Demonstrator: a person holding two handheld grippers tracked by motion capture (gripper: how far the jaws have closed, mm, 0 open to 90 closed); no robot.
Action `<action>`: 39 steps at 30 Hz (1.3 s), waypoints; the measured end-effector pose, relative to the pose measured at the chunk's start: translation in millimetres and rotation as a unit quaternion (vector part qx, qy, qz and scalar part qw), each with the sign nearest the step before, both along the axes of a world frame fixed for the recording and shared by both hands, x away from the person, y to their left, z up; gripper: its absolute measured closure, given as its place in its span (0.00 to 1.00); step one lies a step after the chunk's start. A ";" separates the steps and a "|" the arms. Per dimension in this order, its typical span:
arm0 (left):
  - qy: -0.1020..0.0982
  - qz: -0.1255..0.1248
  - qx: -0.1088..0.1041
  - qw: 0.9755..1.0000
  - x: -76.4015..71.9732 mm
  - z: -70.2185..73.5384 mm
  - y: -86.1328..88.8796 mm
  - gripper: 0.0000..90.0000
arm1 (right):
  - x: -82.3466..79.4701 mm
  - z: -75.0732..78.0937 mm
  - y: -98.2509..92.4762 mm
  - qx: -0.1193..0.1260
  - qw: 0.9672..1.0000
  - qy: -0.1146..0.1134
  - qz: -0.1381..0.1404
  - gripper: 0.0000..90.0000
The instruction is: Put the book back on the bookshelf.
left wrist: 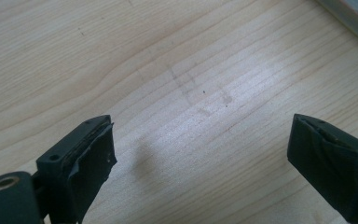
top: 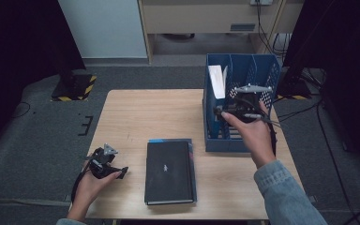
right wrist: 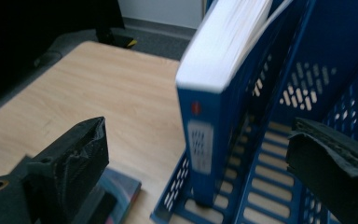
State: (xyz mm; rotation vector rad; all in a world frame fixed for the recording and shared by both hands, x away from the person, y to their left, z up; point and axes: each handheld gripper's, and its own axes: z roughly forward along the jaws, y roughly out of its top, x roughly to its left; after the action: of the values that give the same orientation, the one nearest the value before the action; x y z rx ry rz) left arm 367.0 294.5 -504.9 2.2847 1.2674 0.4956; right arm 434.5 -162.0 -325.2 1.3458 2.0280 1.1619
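My right hand-held gripper (top: 221, 112) hung at the front of the blue perforated plastic file rack (top: 264, 75), its jaws spread wide with nothing between them, as the right gripper view showed. Just ahead of those jaws, the blue-spined book with white pages (right wrist: 214, 98) stood upright in the rack's left slot, apart from both pads, leaning slightly toward the divider on its right.

My left hand-held gripper (top: 107, 165) rested low near the bench's left front corner, also open and empty, with only bare pale wood grain (left wrist: 186, 93) between its jaws.

Between my two hands, the black hardcover book (top: 169, 171) lay flat on the light wooden bench (top: 136, 112), stacked on a thinner blue book (top: 193, 149) whose edge peeked out along the top and right side. That stack sat just left of the rack's front corner.

I judged that one book was filed and the flat black one came next. To do that step well, I would have brought the right hand-held gripper back clear of the rack's front lip without nudging the standing book, since its lean looked easy to disturb. Then I would have taken the black book by its right long edge, pinching cover and pages together so it didn't fan open, and steadied the blue book underneath with the left hand-held gripper so it stayed put when the upper one lifted.
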 end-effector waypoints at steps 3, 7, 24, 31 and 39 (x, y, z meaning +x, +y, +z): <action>-0.005 -0.002 0.004 1.000 -0.7 0.9 -0.1 0.07 | -14.2 -16.5 0.1 -0.006 1.000 0.005 0.013 0.09; -0.020 -0.006 -0.015 1.000 -2.4 3.4 1.2 0.05 | -29.1 -42.7 0.3 -0.018 0.999 0.025 0.025 0.11; -0.037 -0.004 -0.096 0.995 -13.6 11.4 -10.5 0.05 | -62.2 -97.2 47.2 0.001 0.992 0.031 0.118 0.15; -0.042 -0.016 -0.096 0.994 -17.3 11.7 -20.5 0.05 | -63.0 -111.1 62.4 0.013 0.990 0.038 0.137 0.15; -0.057 -0.033 -0.131 0.989 -29.2 22.4 -26.3 0.06 | -68.8 -123.1 72.4 0.033 0.983 0.057 0.169 0.18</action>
State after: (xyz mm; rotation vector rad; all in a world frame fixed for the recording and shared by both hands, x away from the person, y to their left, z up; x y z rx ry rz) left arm 337.8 268.3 -482.5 2.0428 1.1263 0.4035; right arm 365.7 -89.7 -448.4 1.1488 2.3876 1.3317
